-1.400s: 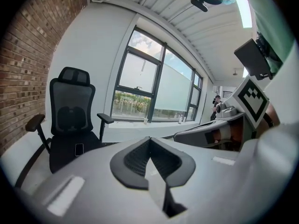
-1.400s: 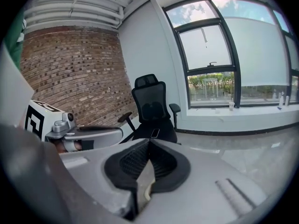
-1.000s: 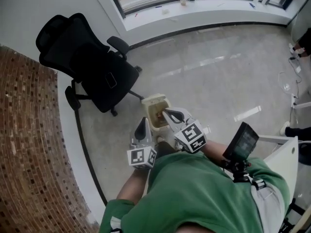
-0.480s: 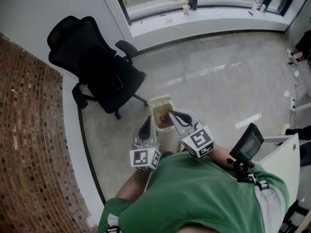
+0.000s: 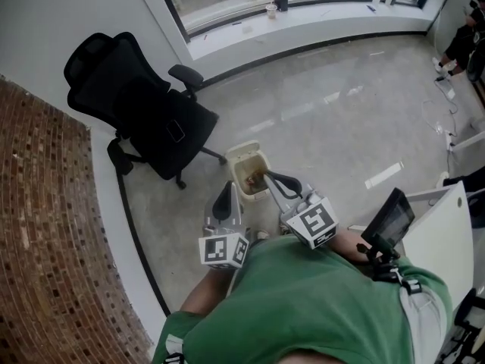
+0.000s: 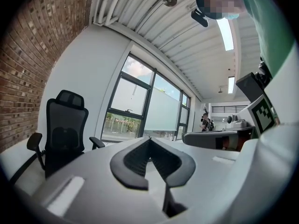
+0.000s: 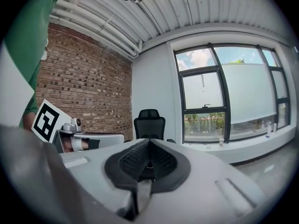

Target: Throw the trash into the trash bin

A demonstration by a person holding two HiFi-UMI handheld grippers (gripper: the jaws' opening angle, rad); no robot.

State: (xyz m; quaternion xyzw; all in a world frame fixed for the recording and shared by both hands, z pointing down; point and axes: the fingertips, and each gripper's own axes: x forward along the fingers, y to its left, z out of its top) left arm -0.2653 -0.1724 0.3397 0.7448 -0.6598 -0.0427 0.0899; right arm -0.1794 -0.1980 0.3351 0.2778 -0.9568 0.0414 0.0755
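By one trash bin (image 5: 244, 152) hover left tongs (image 5: 225, 192) and right tongs (image 5: 267, 177), both closed.

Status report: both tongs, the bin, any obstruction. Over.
Left tongs shut, empty. Right tongs shut, empty. Small beige open trash bin on floor, brownish trash inside. Black office chair beside it.
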